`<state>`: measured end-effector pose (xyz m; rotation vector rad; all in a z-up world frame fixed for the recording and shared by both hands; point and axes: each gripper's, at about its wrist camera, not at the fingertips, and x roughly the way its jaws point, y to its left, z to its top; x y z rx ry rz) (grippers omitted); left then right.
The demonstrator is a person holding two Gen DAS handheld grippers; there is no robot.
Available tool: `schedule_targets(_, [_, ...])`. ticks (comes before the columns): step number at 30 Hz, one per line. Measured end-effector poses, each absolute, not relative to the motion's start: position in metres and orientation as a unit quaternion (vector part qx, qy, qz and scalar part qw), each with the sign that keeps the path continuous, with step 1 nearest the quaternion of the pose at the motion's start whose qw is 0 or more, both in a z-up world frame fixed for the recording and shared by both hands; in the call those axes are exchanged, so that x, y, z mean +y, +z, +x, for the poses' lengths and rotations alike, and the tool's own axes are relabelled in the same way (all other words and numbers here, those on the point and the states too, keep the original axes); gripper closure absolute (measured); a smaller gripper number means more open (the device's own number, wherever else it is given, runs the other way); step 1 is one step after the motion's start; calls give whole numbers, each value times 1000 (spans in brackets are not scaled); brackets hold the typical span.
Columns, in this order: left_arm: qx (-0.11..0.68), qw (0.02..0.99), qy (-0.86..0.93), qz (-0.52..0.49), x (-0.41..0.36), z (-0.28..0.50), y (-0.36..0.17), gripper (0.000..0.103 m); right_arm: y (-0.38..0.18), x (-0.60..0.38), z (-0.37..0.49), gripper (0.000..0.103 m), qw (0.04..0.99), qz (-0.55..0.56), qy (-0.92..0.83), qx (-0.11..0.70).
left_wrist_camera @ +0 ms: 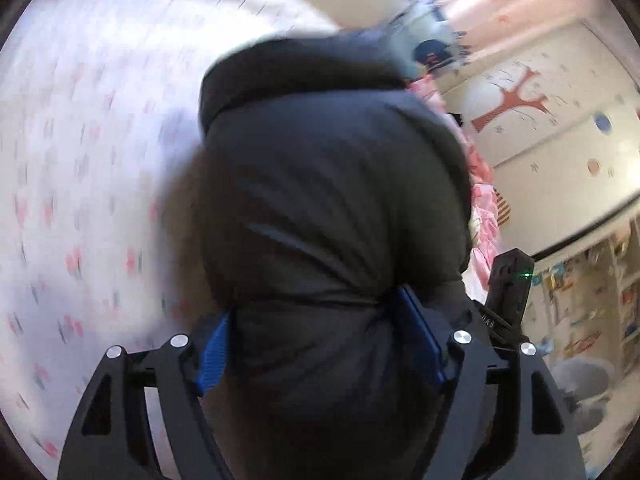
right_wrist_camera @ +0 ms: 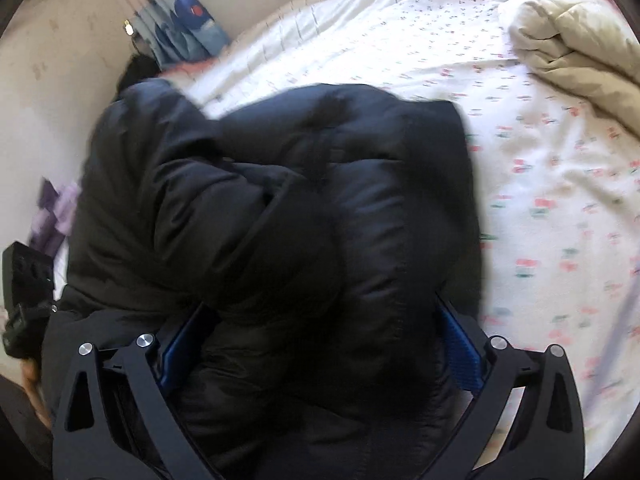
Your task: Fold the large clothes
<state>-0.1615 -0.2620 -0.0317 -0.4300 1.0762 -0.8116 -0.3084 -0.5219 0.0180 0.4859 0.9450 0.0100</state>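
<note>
A black puffer jacket [left_wrist_camera: 332, 184] is bunched up over a bed with a white flowered sheet [left_wrist_camera: 80, 160]. My left gripper [left_wrist_camera: 316, 324] is shut on a thick fold of the jacket, which bulges between its blue pads [left_wrist_camera: 214, 348]. In the right wrist view the same jacket [right_wrist_camera: 256, 216] lies folded in a heap on the sheet [right_wrist_camera: 540, 216]. My right gripper [right_wrist_camera: 320, 332] is shut on another thick fold of it, between its blue pads [right_wrist_camera: 460, 352]. The other gripper's black body [right_wrist_camera: 24, 292] shows at the left edge.
A rolled cream duvet [right_wrist_camera: 576, 36] lies at the far right of the bed. A blue patterned curtain [right_wrist_camera: 184, 28] hangs by the wall. Pink cloth [left_wrist_camera: 486, 216], a decorated wall [left_wrist_camera: 540, 120] and shelves [left_wrist_camera: 600, 300] lie to the right.
</note>
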Motion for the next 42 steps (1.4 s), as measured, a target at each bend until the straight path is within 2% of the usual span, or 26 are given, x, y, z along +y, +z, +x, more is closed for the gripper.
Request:
schedule_targets(6, [425,832,-318,-161,-179,-130,26,31,39,-410,-222,6,878,237,109,401])
schedule_targets(10, [477,843,-214,-131,-103,-120,0,31,-6,-333,-168,6,849,196,148,468])
schedule_targets(13, [444,861,-179,-170,-59,-139,10,31,-11,-314,-170,6,849,179,155,472])
schedule_targets(15, [400,871,-216,-185,-71,-156,39,31,-7,-312,-169,6,844,176,157,481])
schedule_targets(18, [368,873,-290,-137,-141,-171,69,31,8,-313,-165,6,839,157,157,497])
schedule_targets(20, [381,861,-322,-96,-181,-170,61,31,27,-324,-169,6,852,139,142,485])
schedule_targets(23, [429,837,-332,-72,-222,-161,17,31,69,-323,-169,6,885,110,122,437])
schedule_targets(26, [421,844,-329,-48,-230,-171,2,31,83,-308,-150,6,897,60,88,428])
schedule_targets(29, [432,831,-345,-57,-212,-173,-3,31,41,-321,-115,6,883,31,50,466])
schedule_targets(32, [443,822,-354,-57,-202,-166,-7,33,-21,-342,-110,6,852,121,63,506])
schedule_targets(34, [446,822,-351,-42,-207,-171,-12,33,-27,-353,-120,6,847,131,61,511])
schedule_targets(37, [435,833,-340,-34,-208,-179,-2,33,4,-358,-142,6,861,111,48,494])
schedule_targets(40, [403,853,-330,-42,-195,-178,16,33,57,-348,-191,6,896,114,93,418])
schedule_targets(42, [386,866,-312,-57,-179,-175,24,30,63,-327,-220,6,896,83,119,420])
